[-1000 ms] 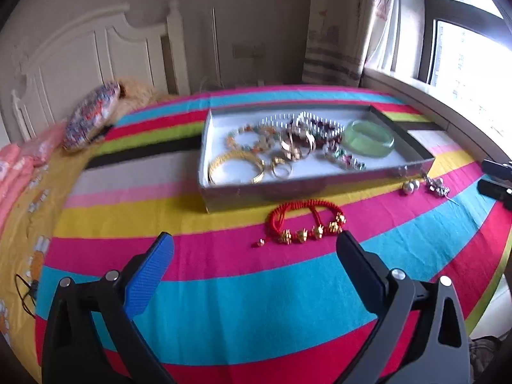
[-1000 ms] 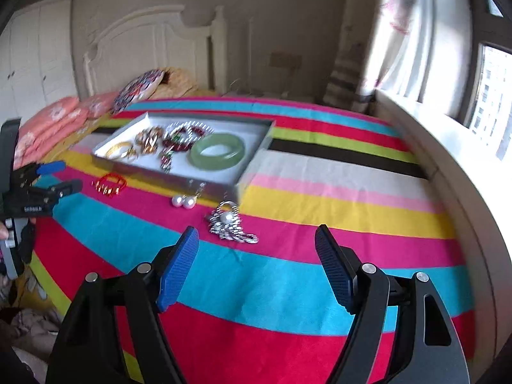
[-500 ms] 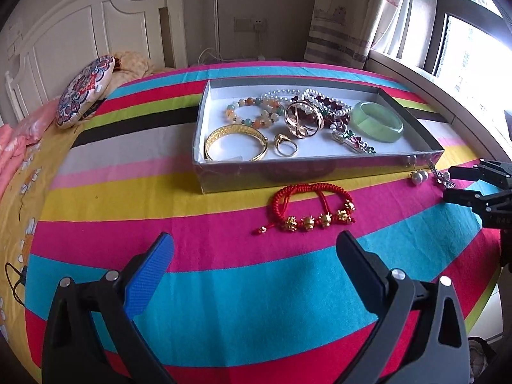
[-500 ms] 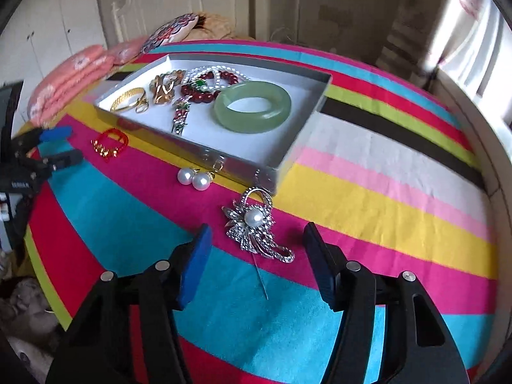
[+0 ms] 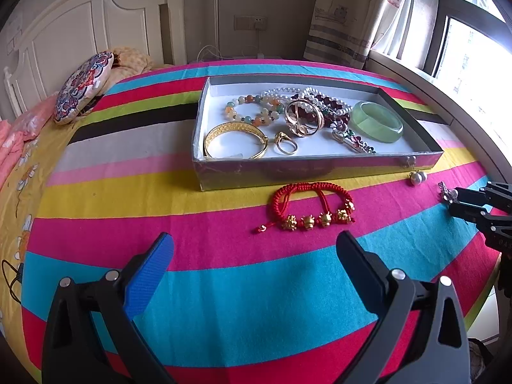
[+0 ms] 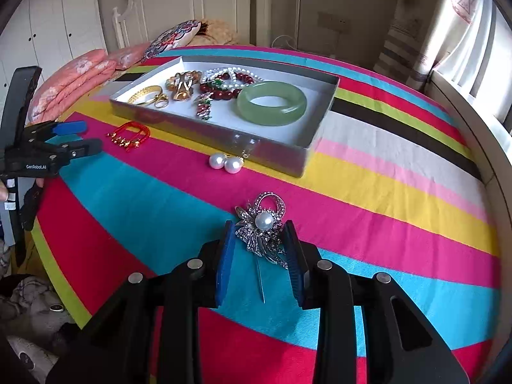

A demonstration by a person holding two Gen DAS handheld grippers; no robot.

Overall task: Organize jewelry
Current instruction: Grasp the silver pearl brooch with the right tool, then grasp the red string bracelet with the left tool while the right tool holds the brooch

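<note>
A silver brooch with a pearl (image 6: 264, 228) lies on the striped bedspread. My right gripper (image 6: 260, 228) has its two fingers on either side of the brooch, narrowed but not pressed shut. Pearl earrings (image 6: 225, 162) lie beside the grey jewelry tray (image 6: 307, 150), which holds a green jade bangle (image 6: 272, 103), a gold bangle (image 5: 236, 140), a ring (image 5: 285, 142) and bead bracelets. A red cord bracelet with gold charms (image 5: 315, 204) lies in front of the tray. My left gripper (image 5: 254, 249) is wide open and empty, just short of the red bracelet.
A patterned cushion (image 5: 84, 86) and pink pillows (image 6: 75, 80) lie at the head of the bed. The white headboard (image 5: 96, 28) stands behind. A window sill (image 5: 448, 96) runs along the right side. The bed edge is close below both grippers.
My right gripper has moved forward and down to the brooch and its fingers have narrowed around it. My left gripper has come closer to the red bracelet, still wide open.
</note>
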